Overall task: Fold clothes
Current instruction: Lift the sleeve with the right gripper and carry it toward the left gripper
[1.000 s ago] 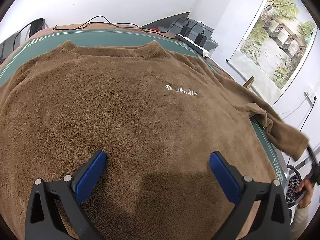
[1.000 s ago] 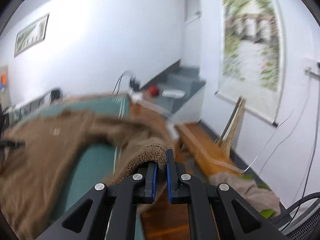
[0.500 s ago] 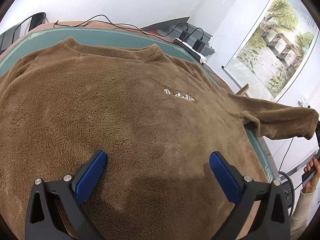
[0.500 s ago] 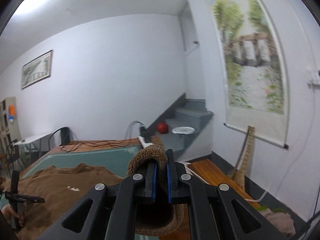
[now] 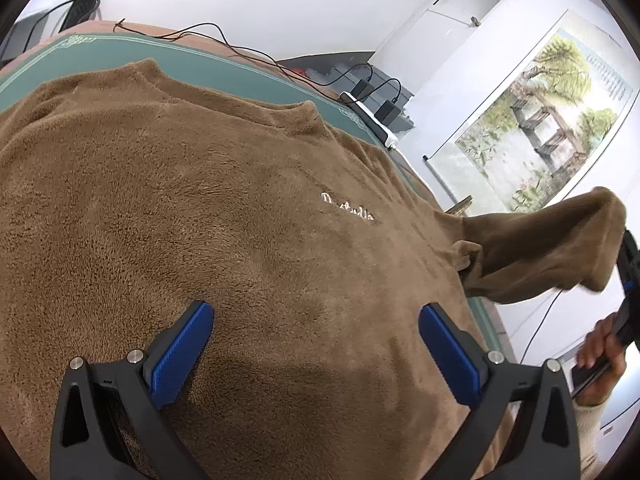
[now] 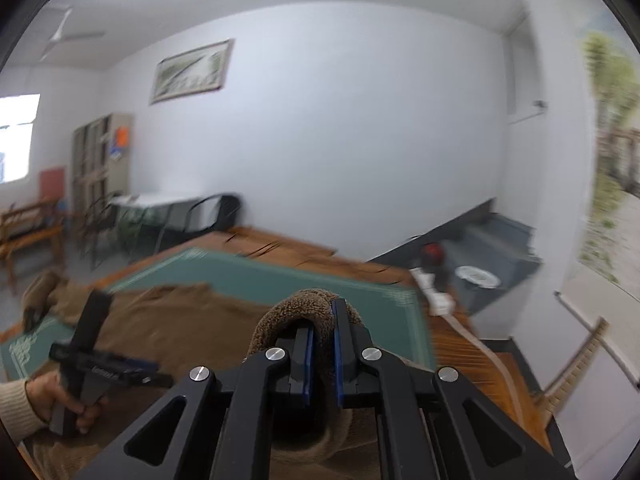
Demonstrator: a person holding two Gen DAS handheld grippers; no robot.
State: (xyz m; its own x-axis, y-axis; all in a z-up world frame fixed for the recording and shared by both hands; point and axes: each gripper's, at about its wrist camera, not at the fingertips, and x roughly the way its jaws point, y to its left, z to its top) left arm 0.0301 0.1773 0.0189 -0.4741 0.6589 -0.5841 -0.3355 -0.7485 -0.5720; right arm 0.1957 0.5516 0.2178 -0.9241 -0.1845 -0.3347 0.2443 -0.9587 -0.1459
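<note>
Cuff (image 6: 316,300) pinched between the right gripper's (image 6: 322,356) pads, jaws nearly together with only the fleece between them. Sleeve (image 5: 540,248) hangs off that grip, raised clear of the worktop (image 5: 240,70) and stretched from the shoulder seam out past the right edge. Person's right hand (image 5: 600,348) shows low at the frame edge under the sleeve.

Left gripper (image 5: 316,344) spread wide, holding nothing, hovering over the lower middle of the sweater (image 5: 200,200); contact with the fleece not clear.

Sweater body lies flat, front up, logo (image 5: 348,210) visible, collar (image 5: 224,96) toward the far side, on the green mat (image 5: 280,80).

Progress: body is spread with no fold visible in it; only the right sleeve is off the surface. Judging by that, the sleeve fold is under way; left sleeve and body folds remain. Left sleeve is mostly out of view.

Versus 1 s ago: the sleeve was drooping off the worktop edge, cuff low; at 0.5 s it was up and level; now it is higher and nearer the body. Right camera has swung left toward the mat. Left gripper's spread and spot over the sweater are unchanged.
</note>
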